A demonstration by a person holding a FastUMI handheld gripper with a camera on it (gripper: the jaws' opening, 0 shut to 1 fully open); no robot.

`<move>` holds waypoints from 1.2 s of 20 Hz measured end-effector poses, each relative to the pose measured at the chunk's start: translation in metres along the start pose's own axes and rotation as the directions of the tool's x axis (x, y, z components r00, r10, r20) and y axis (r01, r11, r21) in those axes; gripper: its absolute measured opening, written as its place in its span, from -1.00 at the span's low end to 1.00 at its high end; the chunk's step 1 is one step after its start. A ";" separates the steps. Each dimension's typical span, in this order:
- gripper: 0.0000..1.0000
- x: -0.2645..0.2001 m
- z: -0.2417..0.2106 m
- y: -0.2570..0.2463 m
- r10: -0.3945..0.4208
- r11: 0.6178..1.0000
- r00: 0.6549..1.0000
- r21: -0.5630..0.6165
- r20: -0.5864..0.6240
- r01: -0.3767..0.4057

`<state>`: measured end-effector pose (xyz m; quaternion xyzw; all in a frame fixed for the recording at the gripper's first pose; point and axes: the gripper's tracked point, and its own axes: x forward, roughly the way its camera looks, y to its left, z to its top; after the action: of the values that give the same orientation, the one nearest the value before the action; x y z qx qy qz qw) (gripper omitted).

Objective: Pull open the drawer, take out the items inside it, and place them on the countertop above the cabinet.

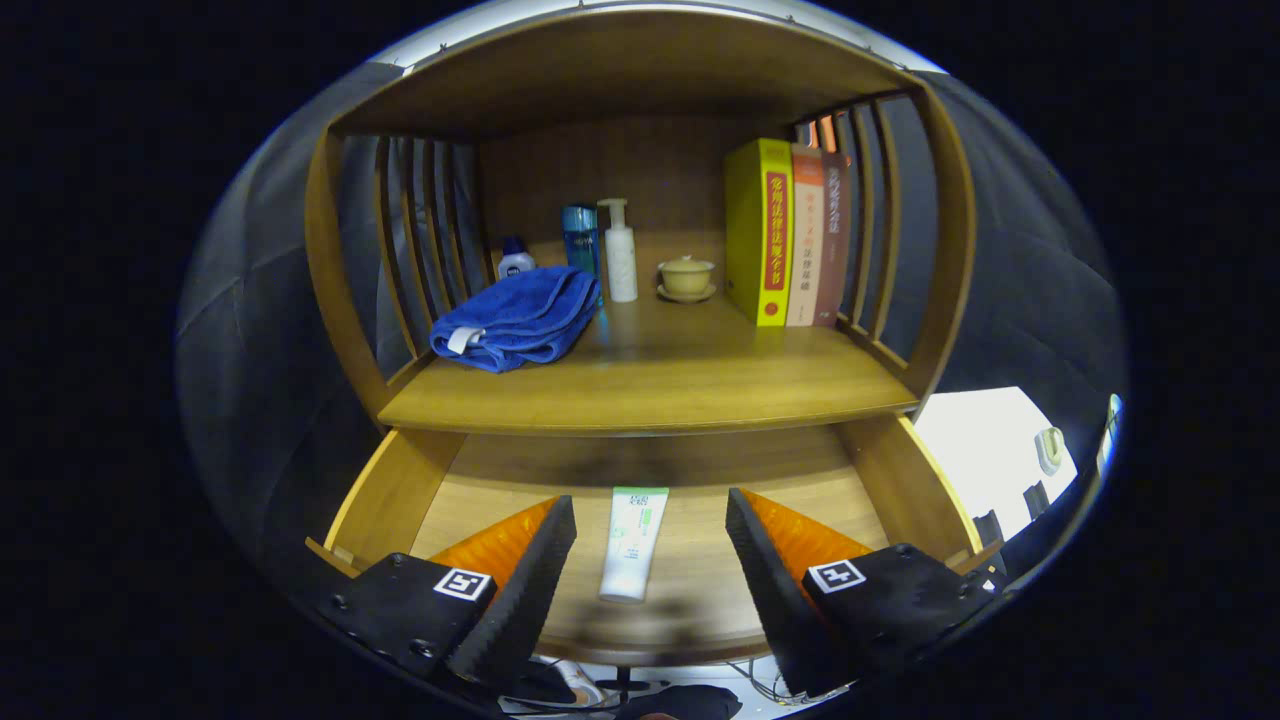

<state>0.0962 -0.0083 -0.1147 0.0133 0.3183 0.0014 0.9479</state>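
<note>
Here, the gripper [650, 560] hangs over the pulled-open drawer [400, 490] of a wooden cabinet, its jaws spread wide and holding nothing. A white squeeze tube with a green end [632, 540] lies flat on the pale wooden drawer floor, between the two fingers and touching neither. Its long axis runs nearly straight ahead along the fingers, so the jaws, judging by this, stand across its narrow width and need mainly to descend and close. The tube looks smooth, soft-walled and flattish, likely to give under pressure. Above the drawer, the glossy countertop [700, 375] already carries a folded blue terry towel [515, 320], a white pump bottle [620, 250], a blue bottle [580, 238], a small lidded cup on a saucer [686, 277] and upright books [790, 235], with bare wood between towel and books.
</note>
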 end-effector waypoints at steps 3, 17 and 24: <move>0.99 0.028 0.002 0.001 -0.012 1.000 0.998 -0.027 -0.058 0.011; 0.99 0.085 -0.062 0.014 0.052 0.999 0.885 0.034 -0.463 -0.041; 0.99 0.089 -0.081 0.016 0.060 0.998 0.834 0.049 -0.548 -0.039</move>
<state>0.1186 0.0105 -0.2331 0.0376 0.5761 0.0240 0.8161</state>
